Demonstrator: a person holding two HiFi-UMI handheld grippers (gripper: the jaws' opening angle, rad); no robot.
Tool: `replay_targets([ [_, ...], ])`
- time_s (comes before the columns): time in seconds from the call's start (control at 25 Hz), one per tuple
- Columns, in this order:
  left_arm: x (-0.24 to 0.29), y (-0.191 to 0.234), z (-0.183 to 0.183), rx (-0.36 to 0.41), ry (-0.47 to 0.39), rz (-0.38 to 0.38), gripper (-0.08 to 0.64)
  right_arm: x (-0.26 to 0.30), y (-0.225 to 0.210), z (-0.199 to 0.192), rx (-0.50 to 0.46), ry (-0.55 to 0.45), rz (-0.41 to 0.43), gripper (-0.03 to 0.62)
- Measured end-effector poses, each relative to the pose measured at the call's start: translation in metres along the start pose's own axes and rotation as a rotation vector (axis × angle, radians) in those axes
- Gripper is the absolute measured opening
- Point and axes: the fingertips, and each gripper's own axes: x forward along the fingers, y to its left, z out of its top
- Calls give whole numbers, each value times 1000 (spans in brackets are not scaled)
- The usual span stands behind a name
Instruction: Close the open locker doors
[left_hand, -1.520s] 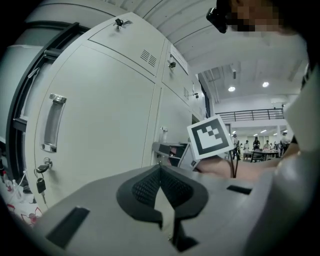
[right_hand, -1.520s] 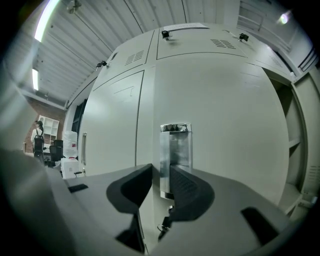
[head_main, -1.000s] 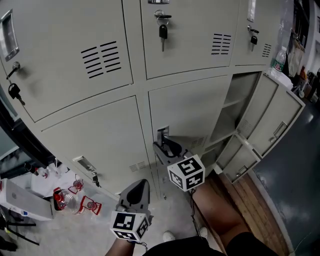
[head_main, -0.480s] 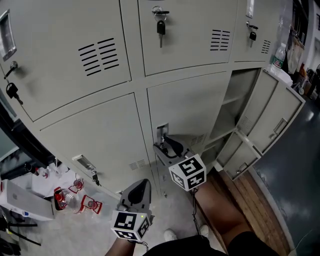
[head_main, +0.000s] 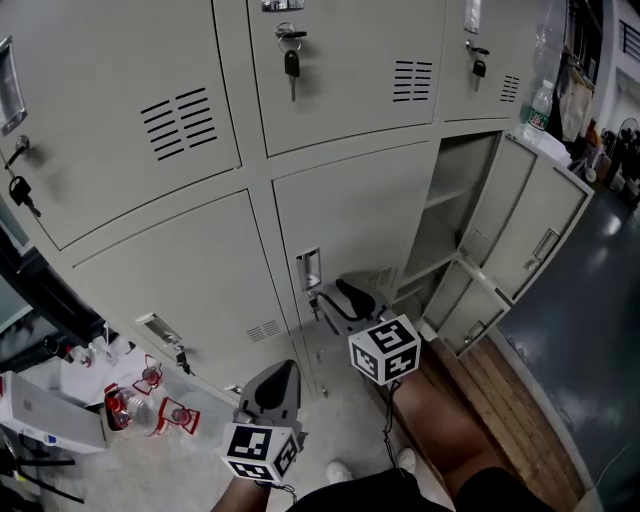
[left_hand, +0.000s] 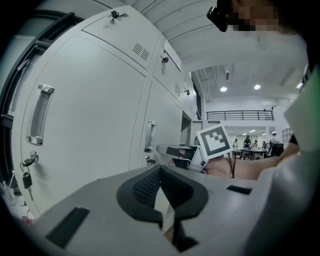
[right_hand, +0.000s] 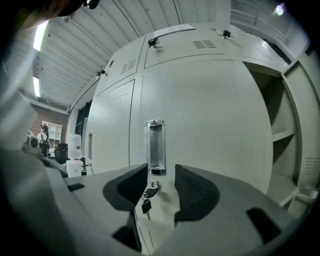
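Right gripper (head_main: 340, 297) sits in front of the closed middle door (head_main: 350, 215), fingers (right_hand: 196, 192) fairly wide (they've just eased in a touch) with nothing between them, only that door's handle (right_hand: 155, 146) and key (right_hand: 146, 204) beyond. Left gripper (head_main: 275, 375) hangs low, fingers pinched together, empty. The open ones are off right, well apart from both: upper door (head_main: 525, 215) and lower door (head_main: 468, 315), so I'd get the right one behind the upper door's outer face, push near the latch side rather than the hinge till flush, then do the lower.
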Motion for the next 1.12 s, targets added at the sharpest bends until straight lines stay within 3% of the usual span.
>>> replay_targets([
  [0.28, 15, -32, 1, 8, -1, -77, 3, -43, -34, -6, 18, 5, -100, 133],
  [0.4, 24, -50, 1, 10, 2, -121, 3, -69, -53, -7, 31, 3, -171, 9],
  [0.44, 28, -56, 1, 11, 3, -138, 3, -77, -60, -7, 33, 3, -190, 3],
  [1.12, 82, -191, 1, 32, 33, -425, 4, -234, -150, -10, 38, 23, -479, 0],
])
